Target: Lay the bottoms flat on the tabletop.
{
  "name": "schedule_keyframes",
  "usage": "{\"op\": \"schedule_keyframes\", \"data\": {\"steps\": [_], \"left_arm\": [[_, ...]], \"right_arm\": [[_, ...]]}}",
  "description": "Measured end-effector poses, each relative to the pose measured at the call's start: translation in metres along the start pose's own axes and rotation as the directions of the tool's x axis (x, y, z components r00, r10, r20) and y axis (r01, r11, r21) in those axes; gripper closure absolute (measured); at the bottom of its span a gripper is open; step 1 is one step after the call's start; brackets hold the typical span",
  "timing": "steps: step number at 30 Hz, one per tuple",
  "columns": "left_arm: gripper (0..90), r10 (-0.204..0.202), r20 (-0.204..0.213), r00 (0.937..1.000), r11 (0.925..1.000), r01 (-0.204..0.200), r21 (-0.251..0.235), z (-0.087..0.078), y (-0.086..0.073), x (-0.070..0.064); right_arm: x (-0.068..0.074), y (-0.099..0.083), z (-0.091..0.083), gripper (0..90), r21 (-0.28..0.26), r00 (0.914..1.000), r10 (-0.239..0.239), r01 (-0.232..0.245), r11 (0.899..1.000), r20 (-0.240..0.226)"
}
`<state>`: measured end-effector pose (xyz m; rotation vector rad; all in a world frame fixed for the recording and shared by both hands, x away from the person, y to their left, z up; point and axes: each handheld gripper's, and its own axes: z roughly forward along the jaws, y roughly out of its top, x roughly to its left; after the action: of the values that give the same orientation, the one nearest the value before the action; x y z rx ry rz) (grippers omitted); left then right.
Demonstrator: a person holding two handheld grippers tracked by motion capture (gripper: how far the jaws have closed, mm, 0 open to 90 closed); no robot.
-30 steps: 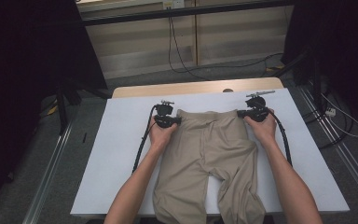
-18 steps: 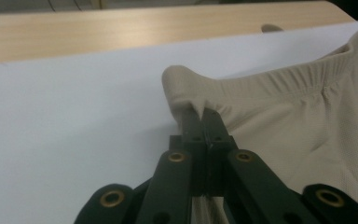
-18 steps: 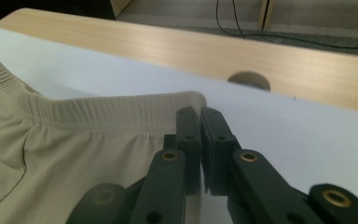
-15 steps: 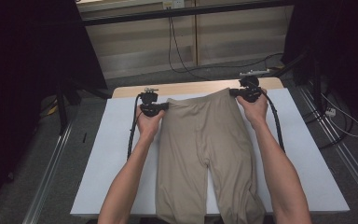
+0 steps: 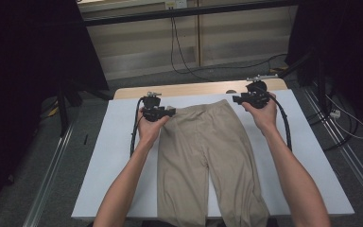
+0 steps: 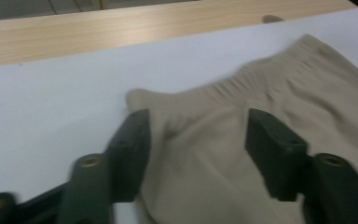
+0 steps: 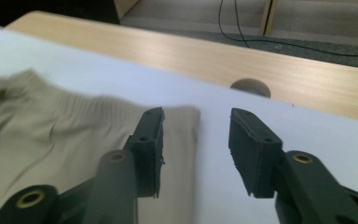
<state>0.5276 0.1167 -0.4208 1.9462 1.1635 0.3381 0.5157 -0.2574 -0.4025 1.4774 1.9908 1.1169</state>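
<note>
High view, trousers: the beige trousers [image 5: 208, 161] lay flat on the white table cover [image 5: 113, 156], waistband at 12 o'clock near the bare wooden table edge [image 5: 194, 89], legs running to 6 o'clock off the near edge; long axis 12 to 6
High view, grippers: the left gripper [image 5: 163, 112] sat at the waistband's 9 o'clock corner, the right gripper [image 5: 238, 99] just off its 3 o'clock corner; how far either stood open could not be told here
Left gripper view: jaws stood wide apart, straddling the waistband corner of the trousers [image 6: 242, 140], cloth between them but not pinched
Right gripper view: jaws stood wide apart and held nothing; the trousers [image 7: 51, 140] lay under the left-hand jaw, the cover [image 7: 214, 154] showed in the gap, a round hole in the wood [image 7: 250, 87] at 12 o'clock
Step, as judged: spreading done, garment released
Next move, as judged: a fresh grip, probably for folding, with both jaws closing squarely on cloth, not cover
</note>
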Motion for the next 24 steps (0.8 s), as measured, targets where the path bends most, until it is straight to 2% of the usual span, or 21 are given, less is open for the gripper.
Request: {"op": "schedule_keyframes", "data": {"steps": [1,3,5,7,8,10,11,16,20,22,24], "left_arm": [[34.4,0.015,0.0,0.9999,0.9999,-0.015,-0.005,-0.006,-0.005,-0.005],[28.4,0.054,-0.004,0.9985,0.9985,-0.054,-0.008,-0.017,-0.015,-0.014],[23.1,0.065,0.021,0.9977,0.9979,-0.064,-0.005,-0.03,-0.028,-0.023],[20.4,0.095,0.024,0.9952,0.9955,-0.095,-0.003,-0.044,-0.042,-0.032],[20.1,0.131,0.022,0.9912,0.9913,-0.131,0.015,-0.05,-0.047,-0.034],[18.6,0.137,0.039,0.9898,0.9903,-0.138,0.02,-0.066,-0.062,-0.039],[18.5,0.134,0.05,0.9897,0.9906,-0.135,0.023,-0.073,-0.068,-0.041],[21.2,0.142,0.063,0.9878,0.9871,-0.146,0.065,-0.106,-0.098,-0.051],[31.7,0.144,0.118,0.9825,0.9795,-0.159,0.124,-0.127,-0.127,-0.062],[35.1,0.151,0.131,0.9798,0.9716,-0.172,0.163,-0.135,-0.139,-0.065],[40.3,0.163,0.134,0.9774,0.9628,-0.187,0.195,-0.141,-0.149,-0.068]], "right_arm": [[0.003,-0.006,-0.011,52.7,0.003,0.9999,-0.012,0.012,1.0,-0.007],[0.008,-0.02,-0.03,55.3,0.014,0.999,-0.03,0.031,0.999,-0.031],[0.015,-0.037,-0.048,56.9,0.024,0.9982,-0.046,0.047,0.999,-0.038],[0.024,-0.056,-0.068,58.9,0.029,0.9966,-0.057,0.059,0.998,-0.06],[0.029,-0.065,-0.077,59.8,0.033,0.9953,-0.07,0.073,0.997,-0.067],[0.037,-0.084,-0.095,61.9,0.043,0.9923,-0.078,0.083,0.996,-0.096],[0.042,-0.093,-0.103,62.4,0.054,0.9916,-0.089,0.095,0.994,-0.094],[0.062,-0.136,-0.143,65.8,0.081,0.9839,-0.109,0.122,0.989,-0.142],[0.071,-0.165,-0.16,63.0,0.14,0.9798,-0.108,0.132,0.981,-0.169],[0.074,-0.176,-0.165,59.5,0.161,0.9784,-0.095,0.125,0.979,-0.183],[0.077,-0.184,-0.165,57.5,0.193,0.9768,-0.105,0.141,0.971,-0.187]]}}
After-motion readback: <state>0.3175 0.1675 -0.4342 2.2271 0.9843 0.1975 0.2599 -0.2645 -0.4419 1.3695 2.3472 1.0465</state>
